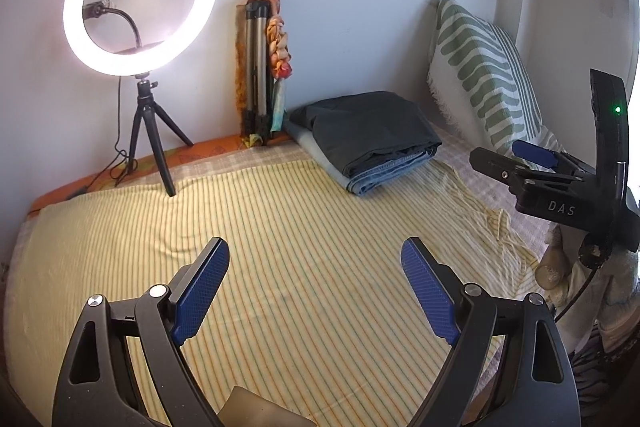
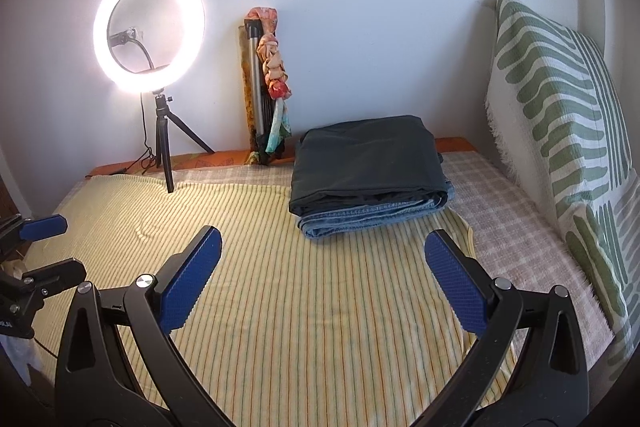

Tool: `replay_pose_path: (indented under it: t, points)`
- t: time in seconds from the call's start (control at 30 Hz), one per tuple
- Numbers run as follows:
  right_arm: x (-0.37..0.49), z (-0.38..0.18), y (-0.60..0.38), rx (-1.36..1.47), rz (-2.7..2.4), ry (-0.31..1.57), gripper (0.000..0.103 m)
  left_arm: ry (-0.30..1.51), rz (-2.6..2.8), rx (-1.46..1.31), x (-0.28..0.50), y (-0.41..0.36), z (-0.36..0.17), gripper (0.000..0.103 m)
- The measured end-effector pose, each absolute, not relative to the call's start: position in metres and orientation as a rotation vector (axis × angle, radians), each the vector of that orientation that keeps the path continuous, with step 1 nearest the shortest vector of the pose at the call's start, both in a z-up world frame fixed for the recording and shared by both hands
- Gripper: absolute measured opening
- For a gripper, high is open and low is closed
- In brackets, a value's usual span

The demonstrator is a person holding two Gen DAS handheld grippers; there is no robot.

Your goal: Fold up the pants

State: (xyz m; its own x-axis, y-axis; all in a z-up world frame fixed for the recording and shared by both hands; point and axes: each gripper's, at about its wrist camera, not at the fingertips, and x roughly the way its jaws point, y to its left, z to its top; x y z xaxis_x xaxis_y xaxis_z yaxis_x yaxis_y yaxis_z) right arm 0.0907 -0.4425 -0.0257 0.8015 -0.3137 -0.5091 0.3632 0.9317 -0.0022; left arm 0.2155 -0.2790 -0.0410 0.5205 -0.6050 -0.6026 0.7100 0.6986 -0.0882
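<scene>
Pants: dark folded pants (image 2: 366,163) sit on top of folded blue jeans (image 2: 376,217), one stack, at the far side of the bed near the wall. Stack lies partly on the yellow striped sheet (image 2: 300,307), partly on the checked cover (image 2: 516,227) beneath it. Same stack in left wrist view (image 1: 368,131).

Left gripper (image 1: 316,287): fingers spread wide, nothing held, above bare striped sheet, well short of the stack. Right gripper (image 2: 322,281): same, fingers wide apart, empty, stack just beyond the tips.

Each gripper shows at the edge of the other's view: right one (image 1: 560,179), left one (image 2: 32,259).

Surroundings: green-patterned pillow (image 2: 560,115) leaning on the right wall, lit ring light (image 2: 150,29) on small tripod at back left, folded tripod (image 2: 258,87) with a colourful scarf (image 2: 276,75) against the back wall.
</scene>
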Motion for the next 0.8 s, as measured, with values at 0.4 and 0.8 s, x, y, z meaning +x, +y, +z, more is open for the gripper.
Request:
replay_pose_path:
  t: [0.4,0.8]
  points:
    - [0.092,-0.026,-0.443,0.118,-0.354,0.526,0.103,0.619,-0.795,0.184,0.205,-0.28,-0.032,0.088]
    - [0.096,-0.029,-0.438,0.112,-0.334,0.533,0.103,0.614,-0.79,0.182,0.203,-0.281,-0.031,0.088]
